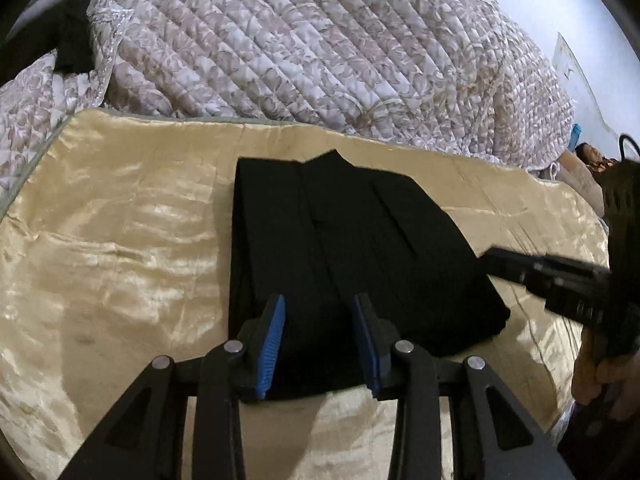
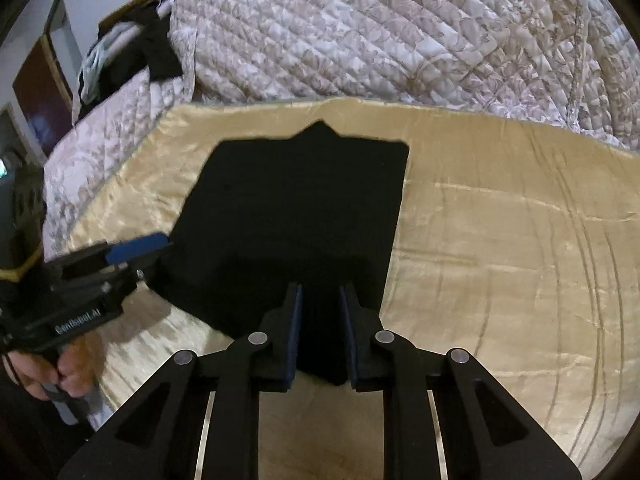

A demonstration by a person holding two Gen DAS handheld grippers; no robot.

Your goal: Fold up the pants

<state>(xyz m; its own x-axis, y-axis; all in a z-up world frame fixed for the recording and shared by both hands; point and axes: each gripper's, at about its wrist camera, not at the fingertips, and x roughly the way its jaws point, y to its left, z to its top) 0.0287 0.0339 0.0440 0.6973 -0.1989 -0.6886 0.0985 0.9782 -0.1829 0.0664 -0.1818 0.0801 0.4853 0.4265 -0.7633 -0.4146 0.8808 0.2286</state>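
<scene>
The black pants (image 1: 340, 220) lie folded into a flat rectangle on a golden satin sheet (image 1: 120, 240). My left gripper (image 1: 320, 300) hangs over their near edge, its blue pads (image 1: 272, 344) apart with only flat fabric showing between them. In the right wrist view the pants (image 2: 300, 200) fill the middle, and my right gripper (image 2: 320, 288) is over their near right corner, jaws narrowly apart with the corner lying between them. The left gripper (image 2: 164, 242) reaches the pants' left edge there. The right gripper (image 1: 486, 256) touches the pants' right edge in the left wrist view.
A quilted floral bedspread (image 1: 300, 40) is heaped behind the sheet. Dark clothes (image 2: 132, 56) are piled at the far left. A person lies at the far right (image 1: 592, 156). Hands hold the gripper handles (image 2: 44, 372). Bare sheet (image 2: 500, 240) stretches right of the pants.
</scene>
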